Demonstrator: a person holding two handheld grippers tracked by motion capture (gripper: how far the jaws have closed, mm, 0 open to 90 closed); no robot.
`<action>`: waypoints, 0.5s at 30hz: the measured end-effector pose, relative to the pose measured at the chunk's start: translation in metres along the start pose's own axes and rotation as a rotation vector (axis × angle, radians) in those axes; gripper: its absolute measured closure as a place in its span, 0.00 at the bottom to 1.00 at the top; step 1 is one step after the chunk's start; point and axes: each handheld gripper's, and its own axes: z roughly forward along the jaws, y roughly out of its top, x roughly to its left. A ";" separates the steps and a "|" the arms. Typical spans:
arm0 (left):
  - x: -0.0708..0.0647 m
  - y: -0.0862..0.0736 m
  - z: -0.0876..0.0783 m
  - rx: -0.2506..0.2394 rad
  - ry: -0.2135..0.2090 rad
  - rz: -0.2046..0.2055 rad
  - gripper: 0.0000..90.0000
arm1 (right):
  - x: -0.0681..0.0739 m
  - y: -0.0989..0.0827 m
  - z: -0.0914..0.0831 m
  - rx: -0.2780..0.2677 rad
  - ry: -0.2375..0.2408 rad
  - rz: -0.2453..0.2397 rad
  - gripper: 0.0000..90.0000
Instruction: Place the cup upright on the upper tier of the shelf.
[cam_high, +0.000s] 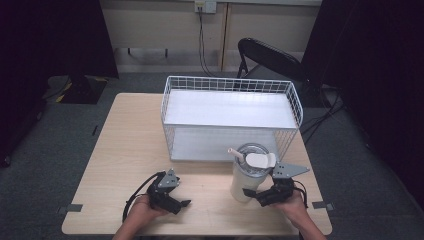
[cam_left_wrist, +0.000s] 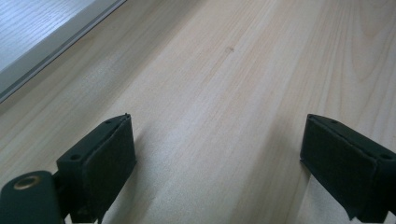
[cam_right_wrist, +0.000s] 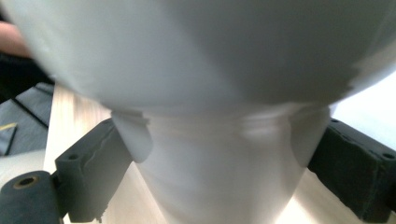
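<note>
Tumbler: standing upright near the worktop's front right corner, just before the wire shelf rack.
Right tongs: clamping the tumbler's narrow base.
Left tongs: resting apart near the front edge.

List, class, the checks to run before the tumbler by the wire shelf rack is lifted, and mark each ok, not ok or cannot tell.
1. Right gripper jaws on both sides of the tumbler base: ok.
2. Pads pressing firmly: cannot tell.
3. Tumbler upright on the table: ok.
4. Lid and straw in place: ok.
5. Left gripper open, apart from the tumbler: ok.
6. Top of the wire shelf rack free: ok.
</note>
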 end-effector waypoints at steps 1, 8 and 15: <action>0.000 0.000 0.000 0.000 0.000 0.000 0.11 | -0.002 0.001 0.001 0.018 0.011 0.008 0.09; 0.000 0.000 0.000 0.000 0.000 0.000 0.11 | -0.004 0.002 0.003 0.042 0.030 0.054 0.08; 0.000 0.000 0.000 0.000 0.000 0.001 0.11 | -0.001 0.000 0.004 -0.006 0.002 0.030 0.08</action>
